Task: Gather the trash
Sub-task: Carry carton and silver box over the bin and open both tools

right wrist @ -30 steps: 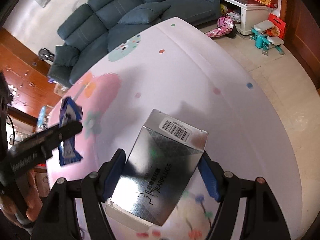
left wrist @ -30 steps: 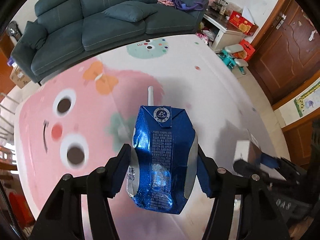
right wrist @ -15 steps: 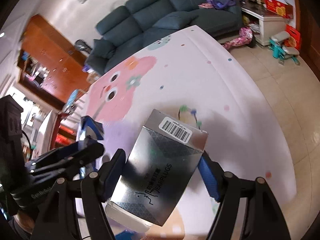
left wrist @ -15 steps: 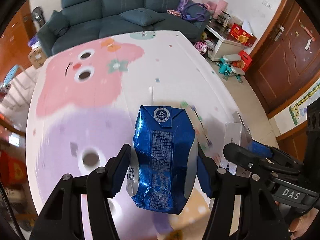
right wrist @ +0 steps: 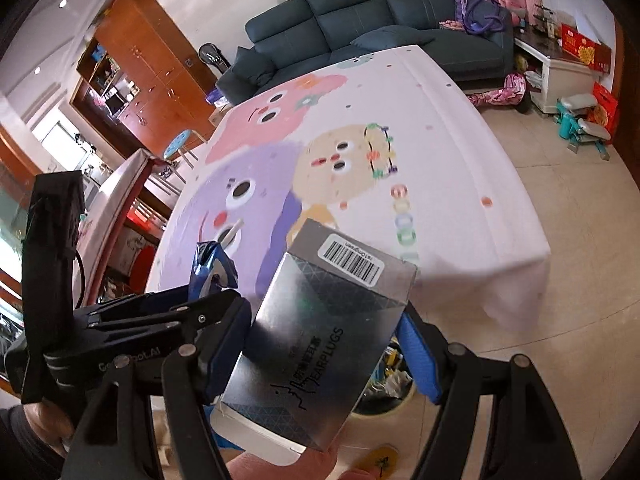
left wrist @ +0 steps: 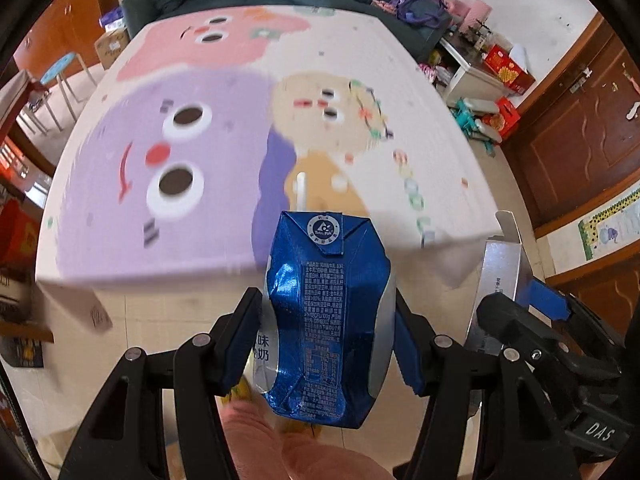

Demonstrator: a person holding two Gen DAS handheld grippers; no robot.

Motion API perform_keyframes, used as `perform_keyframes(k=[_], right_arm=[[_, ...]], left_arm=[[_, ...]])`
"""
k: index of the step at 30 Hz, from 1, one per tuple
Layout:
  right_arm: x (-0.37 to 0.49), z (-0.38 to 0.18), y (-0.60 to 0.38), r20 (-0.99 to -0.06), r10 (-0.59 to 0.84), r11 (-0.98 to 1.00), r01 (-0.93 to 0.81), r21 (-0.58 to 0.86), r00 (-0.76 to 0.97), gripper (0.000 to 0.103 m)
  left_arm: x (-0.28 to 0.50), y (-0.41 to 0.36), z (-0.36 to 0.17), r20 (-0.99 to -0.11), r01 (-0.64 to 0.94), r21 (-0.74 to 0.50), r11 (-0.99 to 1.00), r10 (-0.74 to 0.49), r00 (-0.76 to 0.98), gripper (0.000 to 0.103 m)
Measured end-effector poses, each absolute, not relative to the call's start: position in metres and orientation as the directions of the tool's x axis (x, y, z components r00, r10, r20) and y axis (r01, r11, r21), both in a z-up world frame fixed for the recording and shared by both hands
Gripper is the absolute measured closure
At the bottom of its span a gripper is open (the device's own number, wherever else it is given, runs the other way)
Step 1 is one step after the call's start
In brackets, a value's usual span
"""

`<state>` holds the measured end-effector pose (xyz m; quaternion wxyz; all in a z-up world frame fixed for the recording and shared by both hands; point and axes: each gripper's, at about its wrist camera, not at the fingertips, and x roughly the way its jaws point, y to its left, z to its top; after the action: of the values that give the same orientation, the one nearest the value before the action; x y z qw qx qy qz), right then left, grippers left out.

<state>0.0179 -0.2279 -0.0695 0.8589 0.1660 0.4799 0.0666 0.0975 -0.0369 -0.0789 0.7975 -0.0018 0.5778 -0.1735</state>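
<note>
**Both hand-held grippers carry trash above the floor at the mat's near edge**

In the left wrist view, the left hand-held gripper (left wrist: 326,344) is pinching a crumpled blue milk carton (left wrist: 326,316) between its two blue pads. The carton stands upright, with a white straw (left wrist: 301,192) coming out at its 12 o'clock. Under the carton, at 6 o'clock, a part of the person's leg (left wrist: 304,448) shows, blurred. Behind the carton lies the cartoon play mat (left wrist: 192,152), and its near edge ends just above the gripper fingers. At 3 o'clock from the carton, the right hand-held gripper (left wrist: 532,308) shows from the side with a silver box.

In the right wrist view, the left gripper and its blue carton are at 9 o'clock. In the middle, the right hand-held gripper is closed on the silver earplug box (right wrist: 320,340), one blue pad pressing on each long side. The box is tilted, with its barcode end at about 1 o'clock. A dark green sofa (right wrist: 360,20) stands beyond the far edge of the mat, at 12 o'clock. A tiled floor (right wrist: 560,200) is at 3 o'clock.
</note>
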Motion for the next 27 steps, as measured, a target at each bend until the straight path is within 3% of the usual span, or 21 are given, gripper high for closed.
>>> perform_keyframes(k=[11,27], right_arm=[[-0.035,-0.125,-0.206,-0.84,0.213,0.95,0.097,0.298,0.499,0.03],[-0.04,-0.275,-0.211,-0.904,0.141,0.913,0.3,0.277,0.404,0.03]], left_arm=[[0.045,-0.025,-0.142,-0.947,0.262,-0.176,0.949,-0.236,0.219,0.043],[0.046,-0.022,-0.304,-0.969,0.262,-0.179,0.948,-0.216,0.119,0.043]])
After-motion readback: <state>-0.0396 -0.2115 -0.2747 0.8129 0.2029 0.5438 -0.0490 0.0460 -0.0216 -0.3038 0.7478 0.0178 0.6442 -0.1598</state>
